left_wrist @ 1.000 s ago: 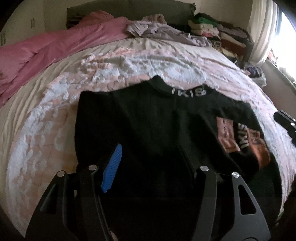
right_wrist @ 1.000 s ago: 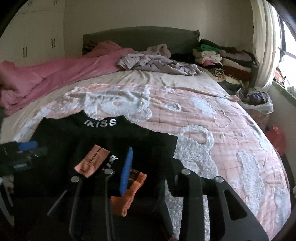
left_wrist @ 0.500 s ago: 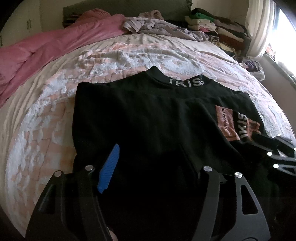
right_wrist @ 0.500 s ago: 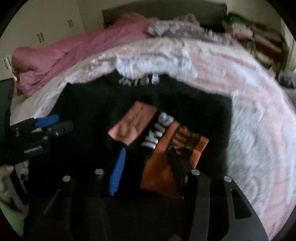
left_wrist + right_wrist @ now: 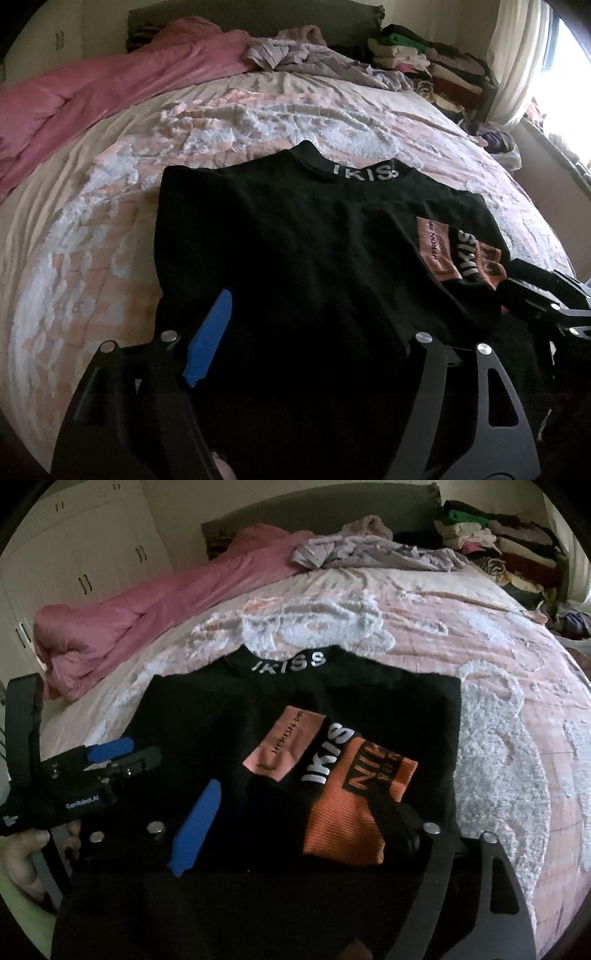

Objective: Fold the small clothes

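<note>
With the black top [image 5: 236,716] spread mid-frame on the bed [image 5: 517,709], sleeve folded in, your left gripper [image 5: 314,332] and right gripper [image 5: 295,827] were opening, gripping nothing; next likely needed a hem pinch

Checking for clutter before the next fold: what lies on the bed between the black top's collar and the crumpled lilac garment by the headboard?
Only bare pink-and-white tufted bedspread separates the black top and lilac garment, seen in both wrist views.

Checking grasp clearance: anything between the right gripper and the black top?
Nothing visible. The right gripper hangs right over the black top, jaws opening, only the top's own orange sleeve between them. The left gripper is off to the side.
</note>
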